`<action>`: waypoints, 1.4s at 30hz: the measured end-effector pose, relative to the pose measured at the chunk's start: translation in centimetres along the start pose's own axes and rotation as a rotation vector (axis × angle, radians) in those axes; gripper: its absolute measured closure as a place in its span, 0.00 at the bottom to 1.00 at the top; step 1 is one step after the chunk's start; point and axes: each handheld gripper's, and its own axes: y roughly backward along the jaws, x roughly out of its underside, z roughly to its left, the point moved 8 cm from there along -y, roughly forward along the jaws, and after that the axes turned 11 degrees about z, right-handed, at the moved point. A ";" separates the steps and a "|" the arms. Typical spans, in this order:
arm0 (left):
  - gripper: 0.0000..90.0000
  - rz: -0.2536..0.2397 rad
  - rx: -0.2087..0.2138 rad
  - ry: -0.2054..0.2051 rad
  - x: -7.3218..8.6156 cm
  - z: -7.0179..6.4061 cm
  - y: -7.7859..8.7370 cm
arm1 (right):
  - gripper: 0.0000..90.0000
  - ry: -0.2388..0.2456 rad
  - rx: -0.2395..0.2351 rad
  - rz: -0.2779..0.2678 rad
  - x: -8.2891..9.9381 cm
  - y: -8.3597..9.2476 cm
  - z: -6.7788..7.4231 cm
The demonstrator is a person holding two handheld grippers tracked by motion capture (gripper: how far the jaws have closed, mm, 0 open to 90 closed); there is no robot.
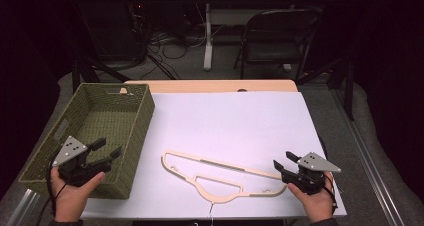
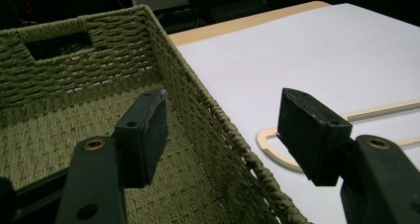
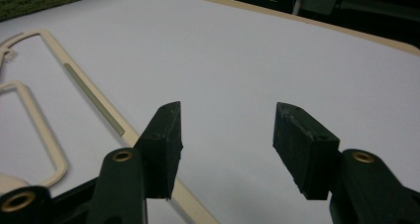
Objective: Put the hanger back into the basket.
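Right gripper: jaws wide, nothing between them, hovering low at the hanger's near end.
Left gripper: jaws wide, empty, over the basket's near corner.
Hanger: flat on the white sheet, just ahead-left of the right gripper.
Long axis: from the right gripper's tips away toward the basket.
Nearer hand: right, likely the one to grasp.

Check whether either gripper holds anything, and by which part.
Nothing is held: left gripper hangs open over the basket, right gripper open beside the hanger.
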 end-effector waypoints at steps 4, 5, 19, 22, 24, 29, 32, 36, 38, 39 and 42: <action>0.37 0.001 0.009 0.013 -0.1 0.0 0.2 | 0.48 0.009 0.005 0.022 -0.2 0.2 0.0; 0.36 -0.001 0.012 0.019 -0.1 -0.1 0.2 | 0.48 0.008 -0.001 0.010 -0.4 0.2 0.0; 0.28 -0.015 -0.012 0.045 -0.6 0.3 1.1 | 0.46 0.032 -0.072 0.112 -1.5 -0.3 0.9; 0.28 -0.010 -0.004 0.044 -0.6 0.2 1.0 | 0.46 0.069 -0.080 0.144 -2.1 -0.4 1.3; 0.28 -0.009 0.003 0.047 -0.6 0.1 0.9 | 0.46 0.093 -0.089 0.157 -2.6 -0.5 1.7; 0.28 -0.005 0.009 0.043 -0.6 -0.1 0.9 | 0.46 0.146 -0.131 0.197 -4.3 -0.9 3.2; 0.28 -0.003 0.010 0.036 -0.6 -0.2 0.9 | 0.47 0.176 -0.135 0.216 -4.9 -1.2 3.7; 0.28 -0.005 0.010 0.035 -0.6 -0.2 0.9 | 0.47 0.196 -0.145 0.229 -5.5 -1.4 4.2; 0.28 -0.003 0.010 0.036 -0.6 -0.2 0.9 | 0.47 0.209 -0.156 0.239 -5.8 -1.5 4.5; 0.29 -0.003 0.010 0.037 -0.6 -0.2 0.8 | 0.47 0.214 -0.157 0.244 -5.9 -1.6 4.6; 0.29 -0.001 0.009 0.035 -0.6 -0.2 0.8 | 0.47 0.233 -0.158 0.271 -6.0 -1.8 4.9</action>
